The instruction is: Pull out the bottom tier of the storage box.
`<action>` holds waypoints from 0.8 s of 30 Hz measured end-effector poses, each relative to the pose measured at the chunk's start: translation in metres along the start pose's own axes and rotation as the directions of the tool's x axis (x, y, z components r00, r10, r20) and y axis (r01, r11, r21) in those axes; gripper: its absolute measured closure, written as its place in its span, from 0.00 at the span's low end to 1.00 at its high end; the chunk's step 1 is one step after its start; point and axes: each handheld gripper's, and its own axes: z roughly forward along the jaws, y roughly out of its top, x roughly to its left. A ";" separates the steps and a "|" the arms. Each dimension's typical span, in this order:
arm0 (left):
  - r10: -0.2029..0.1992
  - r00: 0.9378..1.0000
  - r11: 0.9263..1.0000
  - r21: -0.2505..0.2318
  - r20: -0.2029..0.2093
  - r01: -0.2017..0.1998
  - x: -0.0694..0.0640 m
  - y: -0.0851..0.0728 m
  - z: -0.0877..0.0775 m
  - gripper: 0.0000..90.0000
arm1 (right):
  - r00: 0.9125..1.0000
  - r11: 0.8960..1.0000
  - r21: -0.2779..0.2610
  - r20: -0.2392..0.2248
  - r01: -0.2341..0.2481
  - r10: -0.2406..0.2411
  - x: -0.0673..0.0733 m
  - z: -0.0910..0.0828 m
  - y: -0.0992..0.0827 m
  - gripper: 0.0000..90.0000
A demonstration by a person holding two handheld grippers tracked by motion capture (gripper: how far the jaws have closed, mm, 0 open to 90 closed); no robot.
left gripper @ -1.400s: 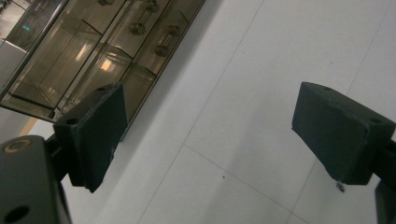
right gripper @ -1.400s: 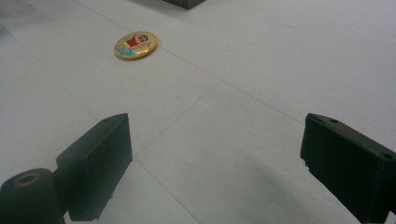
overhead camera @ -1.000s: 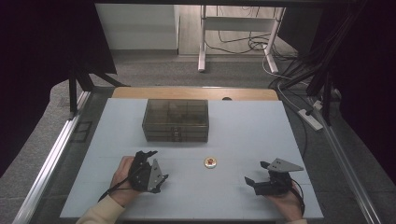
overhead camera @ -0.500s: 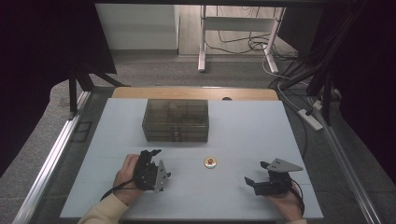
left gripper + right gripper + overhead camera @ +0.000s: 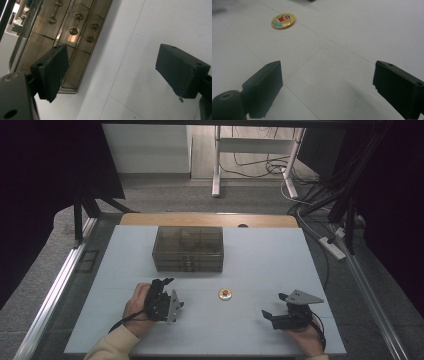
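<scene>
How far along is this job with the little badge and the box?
Barely begun. Nothing looks done: the badge lies loose on the table, apart from the closed box. Both grippers are open and empty, the left gripper pointing at the box, the right gripper facing the badge. Picking up and boxing probably remain.

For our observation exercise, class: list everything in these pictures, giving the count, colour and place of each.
Compartment box: one, smoky clear plastic, lid shut, far-middle of the table.
Badge: one, round, yellow with a cartoon figure, flat on the table in front of the box, between the claws.
Table: one, pale blue-white top.
Metal frame: one, white, on the floor beyond the table.
Cables: several, black, floor at far right.
Left claw: one, black, open, near left, aimed towards the box.
Right claw: one, black, open, near right.
</scene>
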 end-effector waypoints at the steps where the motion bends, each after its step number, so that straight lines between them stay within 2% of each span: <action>1: 0.000 1.000 1.000 -0.001 -0.004 0.000 0.000 0.000 0.000 0.15 | 1.000 1.000 0.001 0.000 0.001 -0.001 0.000 0.000 0.000 0.10; 18: 0.021 0.999 1.000 0.012 -0.043 -0.020 0.001 0.000 0.011 0.20 | 1.000 1.000 0.001 0.001 0.003 -0.003 0.000 0.000 0.000 0.10; 24: 0.027 0.999 0.999 0.025 -0.045 -0.026 0.003 0.001 0.016 0.21 | 1.000 1.000 0.005 0.003 0.006 -0.006 0.001 0.001 0.000 0.10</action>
